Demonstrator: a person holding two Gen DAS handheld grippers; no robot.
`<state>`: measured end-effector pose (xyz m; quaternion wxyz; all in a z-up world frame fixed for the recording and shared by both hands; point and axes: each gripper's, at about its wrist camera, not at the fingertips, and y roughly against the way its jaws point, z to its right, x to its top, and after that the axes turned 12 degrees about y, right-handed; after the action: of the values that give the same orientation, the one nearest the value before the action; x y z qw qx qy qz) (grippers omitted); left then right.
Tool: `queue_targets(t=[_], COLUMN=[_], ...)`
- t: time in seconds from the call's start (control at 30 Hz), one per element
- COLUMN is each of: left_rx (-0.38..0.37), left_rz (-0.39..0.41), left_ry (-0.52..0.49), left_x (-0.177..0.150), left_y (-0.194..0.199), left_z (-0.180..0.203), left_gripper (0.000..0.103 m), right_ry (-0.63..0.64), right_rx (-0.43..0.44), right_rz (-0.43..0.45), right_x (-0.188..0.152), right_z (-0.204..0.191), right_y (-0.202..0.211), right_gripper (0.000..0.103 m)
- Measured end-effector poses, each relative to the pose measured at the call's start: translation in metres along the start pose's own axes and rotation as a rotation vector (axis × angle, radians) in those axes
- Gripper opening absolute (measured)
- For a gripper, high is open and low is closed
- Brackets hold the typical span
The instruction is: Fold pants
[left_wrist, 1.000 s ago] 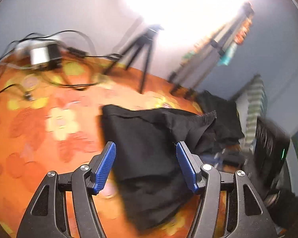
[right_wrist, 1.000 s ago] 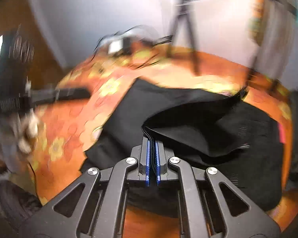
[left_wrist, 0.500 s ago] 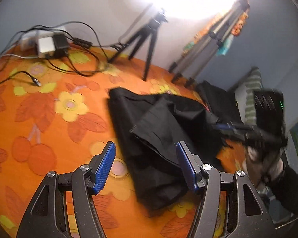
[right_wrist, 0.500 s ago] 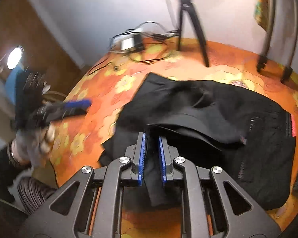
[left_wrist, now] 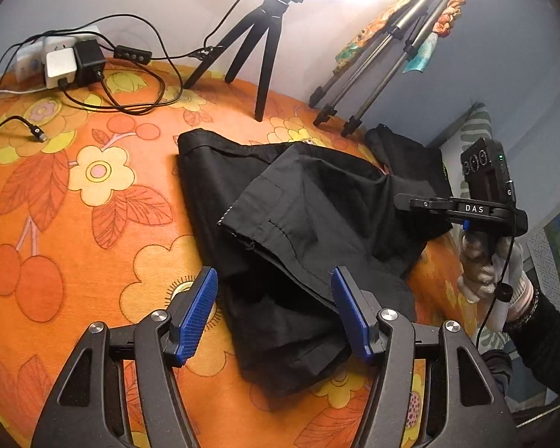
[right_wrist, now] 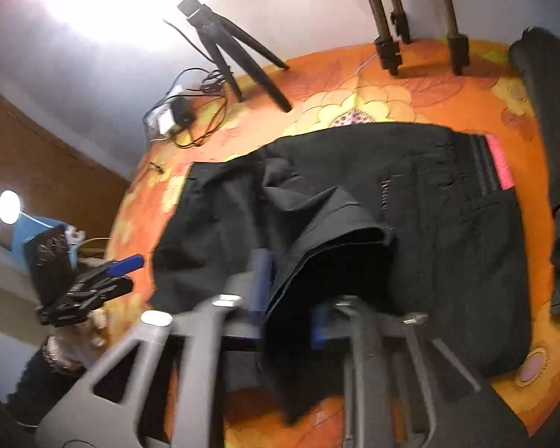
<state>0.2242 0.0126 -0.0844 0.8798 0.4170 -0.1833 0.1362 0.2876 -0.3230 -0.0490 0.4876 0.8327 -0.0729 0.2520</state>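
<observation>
Black pants (left_wrist: 280, 205) lie crumpled on the orange floral tablecloth (left_wrist: 74, 224), one leg folded back over the rest with its hem (left_wrist: 250, 220) facing me. My left gripper (left_wrist: 274, 313) hovers open just above their near end, pads clear of the cloth. It also shows at the left edge as left gripper (right_wrist: 125, 274). My right gripper (right_wrist: 289, 304) is blurred. Its jaws stand a little apart and are closing, with a raised fold of the pants (right_wrist: 354, 231) between them, not visibly pinched. From the side, the right gripper (left_wrist: 401, 198) reaches over the pants' far right part.
A small black tripod (left_wrist: 265, 44) and a silver tripod (left_wrist: 373, 74) stand at the back. Chargers on a power strip (left_wrist: 67, 63) with loose cables (left_wrist: 138, 86) lie back left. A second black garment (right_wrist: 556, 112) sits at the right edge. A gloved hand (left_wrist: 481, 272) holds the right gripper.
The right gripper swung right and rolled, and its jaws went from shut on the fabric to slightly apart. The lifted leg settled onto the pants. The left gripper sank a little.
</observation>
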Motion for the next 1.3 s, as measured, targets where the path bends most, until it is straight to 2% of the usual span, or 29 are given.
queue_targets(t=[0.1,0.17,0.23,0.37,0.5,0.57,0.63,0.7,0.8,0.87,0.9,0.97,1.0,1.07,1.17,1.3], left_rx=[0.004,0.013,0.016,0.015,0.009,-0.001,-0.001,-0.01,-0.016,-0.007,0.003,0.034,0.043,0.07,0.08,0.086], left_rz=[0.014,0.032,0.048,0.076,0.093,0.091,0.088,0.077,0.058,0.046,0.042,0.04,0.038,0.037,0.04,0.048], left_ry=[0.017,0.034,0.055,0.099,0.097,0.094,0.085,0.083,0.088,0.081,0.074,0.057,0.052,0.033,0.033,0.045], left_x=[0.002,0.003,0.004,0.006,0.008,0.008,0.008,0.007,0.005,0.001,-0.001,-0.004,-0.004,-0.004,-0.001,0.001], left_y=[0.004,0.01,0.017,0.03,0.04,0.041,0.041,0.038,0.031,0.028,0.027,0.027,0.027,0.027,0.03,0.038], left_z=[-0.004,-0.011,-0.018,-0.031,-0.035,-0.035,-0.035,-0.036,-0.038,-0.04,-0.041,-0.045,-0.046,-0.05,-0.057,-0.067], left_gripper=[0.062,0.062,0.062,0.062,0.062,0.062,0.062,0.062,0.062,0.062,0.062,0.062,0.062,0.062,0.062,0.062], right_ry=[0.073,0.153,0.239,0.314,0.261,0.212,0.216,0.261,0.311,0.318,0.32,0.315,0.31,0.307,0.335,0.498], right_rx=[0.053,0.106,0.167,0.184,0.197,0.237,0.255,0.259,0.226,0.171,0.116,0.073,0.075,0.086,0.166,0.207], right_rz=[0.059,0.064,0.027,-0.095,-0.19,-0.193,-0.183,-0.172,-0.156,-0.133,-0.131,-0.137,-0.146,-0.165,-0.219,-0.234], right_x=[0.007,0.01,0.007,-0.009,-0.019,-0.019,-0.017,-0.016,-0.016,-0.012,-0.008,-0.002,-0.002,-0.002,-0.014,-0.038], right_z=[-0.033,-0.067,-0.106,-0.145,-0.138,-0.128,-0.127,-0.128,-0.129,-0.123,-0.121,-0.118,-0.118,-0.12,-0.132,-0.159], right_y=[0.005,0.0,-0.017,-0.063,-0.091,-0.083,-0.069,-0.05,-0.03,-0.025,-0.026,-0.03,-0.035,-0.045,-0.056,-0.046], right_gripper=[0.007,0.007,0.007,0.007,0.013,0.022,0.045,0.048,0.048,0.048,0.048,0.039,0.034,0.034,0.034,0.036])
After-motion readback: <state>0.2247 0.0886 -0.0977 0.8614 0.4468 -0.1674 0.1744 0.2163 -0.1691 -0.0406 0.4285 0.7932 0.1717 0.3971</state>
